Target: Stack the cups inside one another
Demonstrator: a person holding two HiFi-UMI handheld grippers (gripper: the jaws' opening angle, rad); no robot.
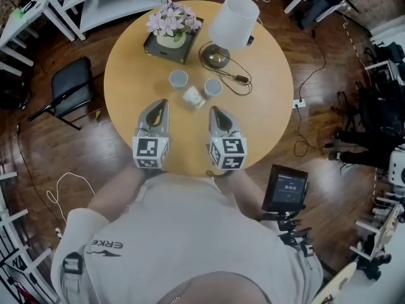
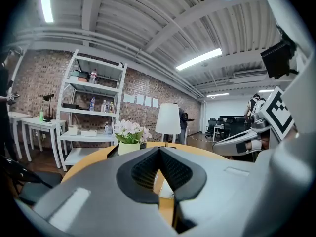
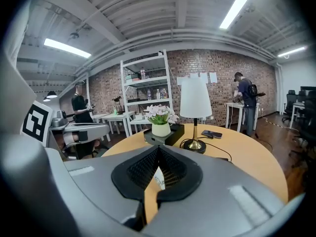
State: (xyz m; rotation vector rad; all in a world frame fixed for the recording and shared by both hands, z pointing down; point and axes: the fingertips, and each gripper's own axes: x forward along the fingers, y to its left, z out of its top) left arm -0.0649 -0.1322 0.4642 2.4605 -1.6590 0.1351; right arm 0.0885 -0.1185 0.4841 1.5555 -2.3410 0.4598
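Note:
Three small pale cups stand on the round wooden table [image 1: 266, 116] in the head view. One cup [image 1: 179, 79] is upright at the left, another cup [image 1: 213, 87] is upright at the right, and a third cup [image 1: 193, 97] lies on its side between them. My left gripper [image 1: 164, 102] hovers just short of the tipped cup, to its left, with jaws shut and empty. My right gripper [image 1: 213, 110] sits level with it on the right, also shut and holding nothing. In the right gripper view a sliver of the tipped cup [image 3: 158, 177] shows below the closed jaws.
A white-shaded lamp [image 1: 233, 23] with a brass base and a trailing cable [image 1: 239, 79] stands behind the cups. A flower pot on a black box [image 1: 171, 33] is at the table's far left. A black chair [image 1: 69, 87] stands left of the table, a screen on a stand [image 1: 288, 189] right.

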